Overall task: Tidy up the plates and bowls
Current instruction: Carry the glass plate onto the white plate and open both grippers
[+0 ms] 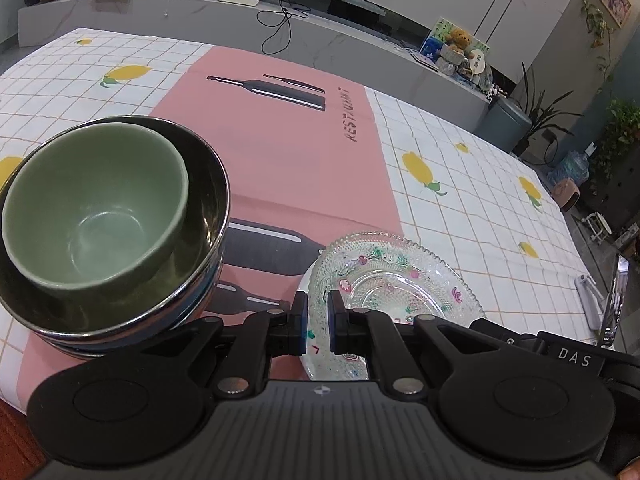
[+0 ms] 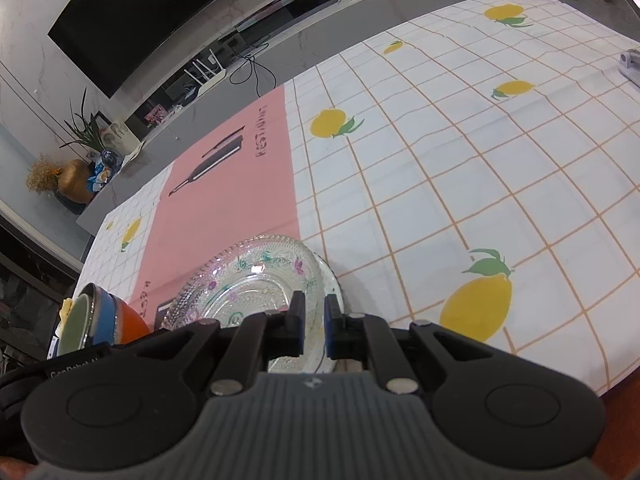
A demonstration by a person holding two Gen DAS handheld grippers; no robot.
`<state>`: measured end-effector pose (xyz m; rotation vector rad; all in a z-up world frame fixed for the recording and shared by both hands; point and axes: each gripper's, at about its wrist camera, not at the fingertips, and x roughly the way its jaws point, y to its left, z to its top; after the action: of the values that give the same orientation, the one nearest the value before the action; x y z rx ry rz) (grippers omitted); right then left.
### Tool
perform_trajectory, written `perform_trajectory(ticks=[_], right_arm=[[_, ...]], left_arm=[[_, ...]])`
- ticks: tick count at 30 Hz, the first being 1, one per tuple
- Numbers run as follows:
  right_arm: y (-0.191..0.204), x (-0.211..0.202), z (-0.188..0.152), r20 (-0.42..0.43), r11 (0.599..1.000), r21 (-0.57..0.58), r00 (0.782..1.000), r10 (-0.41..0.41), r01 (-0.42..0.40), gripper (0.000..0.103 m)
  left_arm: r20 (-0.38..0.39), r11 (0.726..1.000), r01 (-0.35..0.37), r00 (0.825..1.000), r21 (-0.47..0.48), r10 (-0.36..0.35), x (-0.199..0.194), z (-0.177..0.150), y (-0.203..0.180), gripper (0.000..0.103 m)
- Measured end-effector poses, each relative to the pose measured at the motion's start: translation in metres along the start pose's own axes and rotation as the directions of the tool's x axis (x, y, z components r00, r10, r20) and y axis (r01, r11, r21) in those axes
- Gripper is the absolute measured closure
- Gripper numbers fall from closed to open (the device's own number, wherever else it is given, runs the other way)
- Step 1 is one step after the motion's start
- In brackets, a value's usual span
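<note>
A clear glass plate (image 1: pixel 394 280) with painted flowers lies on a white plate (image 1: pixel 320 364) on the pink mat. My left gripper (image 1: pixel 318 322) has its jaws narrowly apart over the plates' near-left rim. In the right wrist view my right gripper (image 2: pixel 314 326) stands with jaws narrowly apart astride the near rim of the glass plate (image 2: pixel 248 280) and white plate (image 2: pixel 332 276); whether either gripper clamps the rim is unclear. A green bowl (image 1: pixel 96 208) sits nested in a steel bowl (image 1: pixel 200 184) on a stack at left, also showing in the right wrist view (image 2: pixel 74 320).
The table has a white checked cloth with lemons (image 2: pixel 480 184) and a pink mat (image 1: pixel 288 152). The stack's lower blue and orange bowls (image 2: pixel 120 320) show at left. A metal stand (image 1: pixel 592 292) is at the table's right edge. A low TV bench (image 1: pixel 240 12) lies beyond.
</note>
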<state>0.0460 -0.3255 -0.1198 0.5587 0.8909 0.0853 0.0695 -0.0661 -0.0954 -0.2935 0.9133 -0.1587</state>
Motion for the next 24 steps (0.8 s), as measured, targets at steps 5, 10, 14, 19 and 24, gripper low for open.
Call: perform_trajectory(ticks=[5,10,14,19,24], right_arm=[[0.002,0.004,-0.002,0.002,0.999,-0.032,1.0,-0.021,0.021,0.095],[0.008,0.007,-0.003,0.01,0.996,-0.08,0.999,-0.046,0.046,0.095],[0.016,0.009,-0.005,0.027,0.985,-0.147,0.995,-0.092,0.095,0.095],[0.024,0.012,-0.01,0.04,0.966,-0.214,0.989,-0.14,0.145,0.094],[0.026,0.011,-0.013,0.047,0.961,-0.235,0.989,-0.14,0.147,0.088]], left_arm=[[-0.012,1.0,-0.014,1.0,0.016,0.015,0.003,-0.001,-0.001,0.093],[-0.034,0.998,-0.048,0.998,0.047,0.05,0.008,-0.002,-0.004,0.093],[-0.039,0.996,-0.06,0.997,0.073,0.063,0.01,-0.003,-0.008,0.095],[-0.031,0.995,-0.067,0.997,0.072,0.07,0.009,-0.003,-0.007,0.097],[-0.028,0.996,-0.061,0.998,0.066,0.063,0.008,-0.002,-0.006,0.097]])
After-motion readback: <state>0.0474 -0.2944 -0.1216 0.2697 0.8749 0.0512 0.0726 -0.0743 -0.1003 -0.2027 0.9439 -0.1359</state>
